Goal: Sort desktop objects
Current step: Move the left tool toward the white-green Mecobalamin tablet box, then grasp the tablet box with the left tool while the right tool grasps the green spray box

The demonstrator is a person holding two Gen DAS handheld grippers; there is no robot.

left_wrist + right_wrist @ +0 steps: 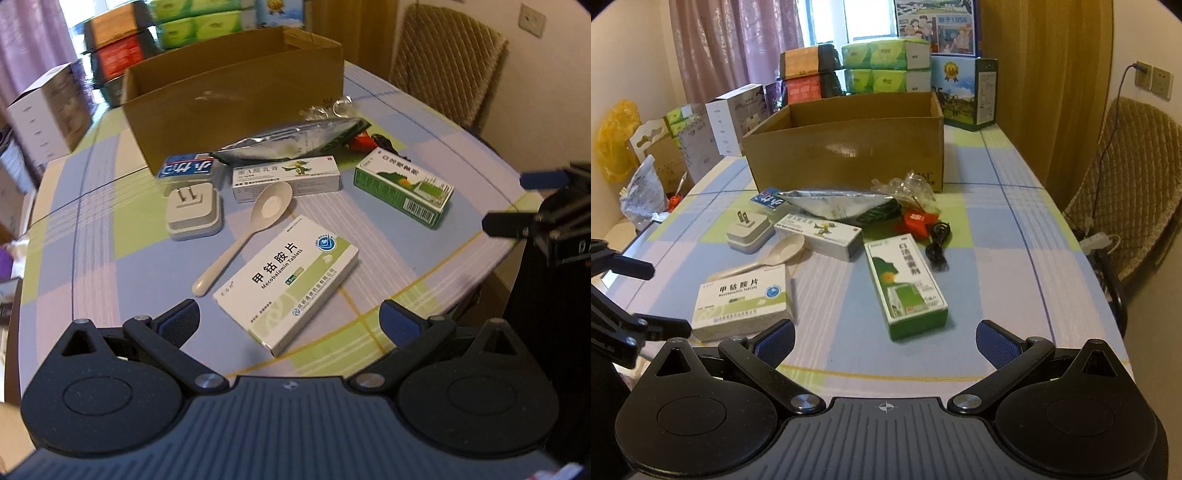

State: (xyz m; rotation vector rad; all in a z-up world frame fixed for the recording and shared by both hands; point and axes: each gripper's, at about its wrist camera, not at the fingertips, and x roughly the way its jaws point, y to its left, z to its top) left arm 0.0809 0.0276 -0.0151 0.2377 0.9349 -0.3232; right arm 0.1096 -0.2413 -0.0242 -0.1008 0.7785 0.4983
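Sorting has barely begun, by the look of it: every item lies loose on the counter (1015,206) in front of the open cardboard box (849,147), whose inside is hidden from both views. The left hand-held gripper (290,321) hovers with its jaws spread wide and empty, the tablet box (288,280) just ahead between them. The right hand-held gripper (885,341) is likewise spread and holds nothing, with the green box (907,282) right before it. Spoon (243,236), plug (194,212), tube box (286,177) and foil pouch (291,142) wait nearer the cardboard box. Next move, I judge: lower one gripper, straddle the nearest carton across its narrow sides, close, and carry it over.
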